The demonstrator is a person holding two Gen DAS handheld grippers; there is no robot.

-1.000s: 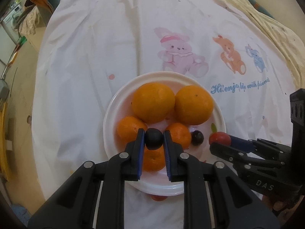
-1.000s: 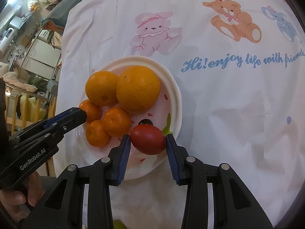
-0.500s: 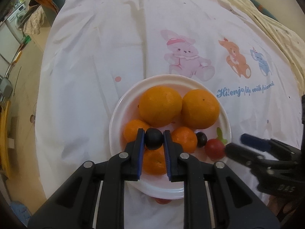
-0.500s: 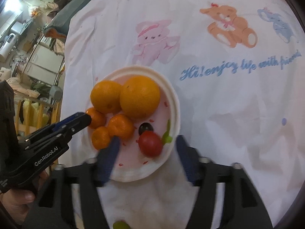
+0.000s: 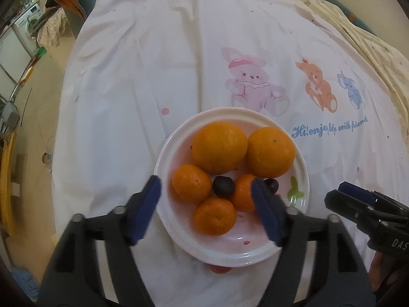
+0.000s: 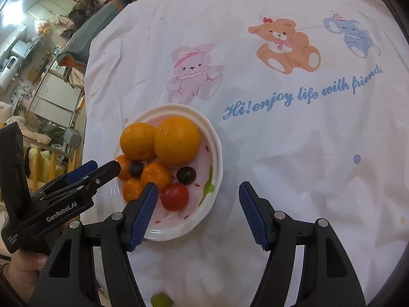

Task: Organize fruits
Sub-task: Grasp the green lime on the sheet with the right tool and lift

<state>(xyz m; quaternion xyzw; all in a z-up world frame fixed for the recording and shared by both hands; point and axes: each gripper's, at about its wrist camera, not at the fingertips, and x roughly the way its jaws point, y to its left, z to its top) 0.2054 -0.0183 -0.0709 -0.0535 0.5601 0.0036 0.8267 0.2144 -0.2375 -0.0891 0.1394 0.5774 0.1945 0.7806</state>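
A white plate (image 5: 163,153) holds two big oranges (image 5: 219,147), three small oranges (image 5: 214,215) and a dark grape (image 5: 223,185) resting among the small ones. My left gripper (image 5: 205,181) hovers over them, its jaws opening and blurred, the grape lying free between them. In the right wrist view a red tomato (image 6: 175,196) and a second dark grape (image 6: 186,175) lie on the plate (image 6: 217,153). My right gripper (image 6: 199,186) stands open above the plate's near edge, and its pads touch nothing. It shows at the right of the left wrist view (image 5: 342,192).
A white cloth (image 6: 281,153) with cartoon animals and blue lettering covers the table. A green grape (image 6: 161,300) lies on the cloth near me. Something red (image 5: 220,268) peeks from under the plate's near rim. The table edge (image 5: 61,128) drops to the floor at left.
The left gripper opened and let go of the dark grape, which now rests among the small oranges. The right gripper opened, left the tomato on the plate and drew back upward.
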